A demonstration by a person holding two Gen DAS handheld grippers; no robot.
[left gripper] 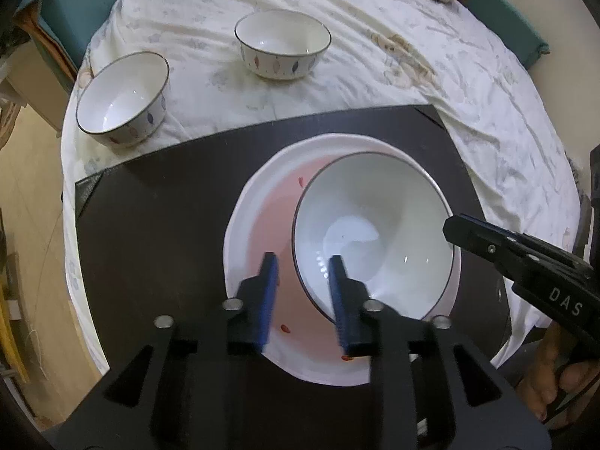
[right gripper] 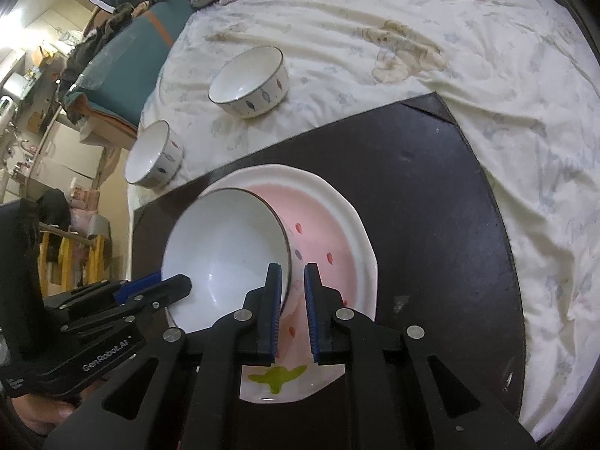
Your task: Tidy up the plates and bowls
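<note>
A white bowl point(left gripper: 375, 232) with a dark rim leans inside a pink plate point(left gripper: 262, 225) with a white border and red flecks, on a black mat point(left gripper: 150, 225). My left gripper point(left gripper: 302, 258) straddles the bowl's near-left rim, one pad over the plate and one inside the bowl, with gaps on both sides, so it is open. In the right wrist view the same bowl point(right gripper: 225, 247) sits on the plate point(right gripper: 326, 232), and my right gripper point(right gripper: 293, 270) is shut on its right rim. From the left wrist view, the right gripper point(left gripper: 448, 227) meets the rim's right side.
Two more white bowls with leaf patterns point(left gripper: 123, 97) point(left gripper: 283, 43) stand on the wrinkled white cloth point(left gripper: 375, 75) beyond the mat. The nearer-left one sits close to the table's left edge. A hand point(left gripper: 555, 382) holds the right tool. Furniture and clutter lie off the left side.
</note>
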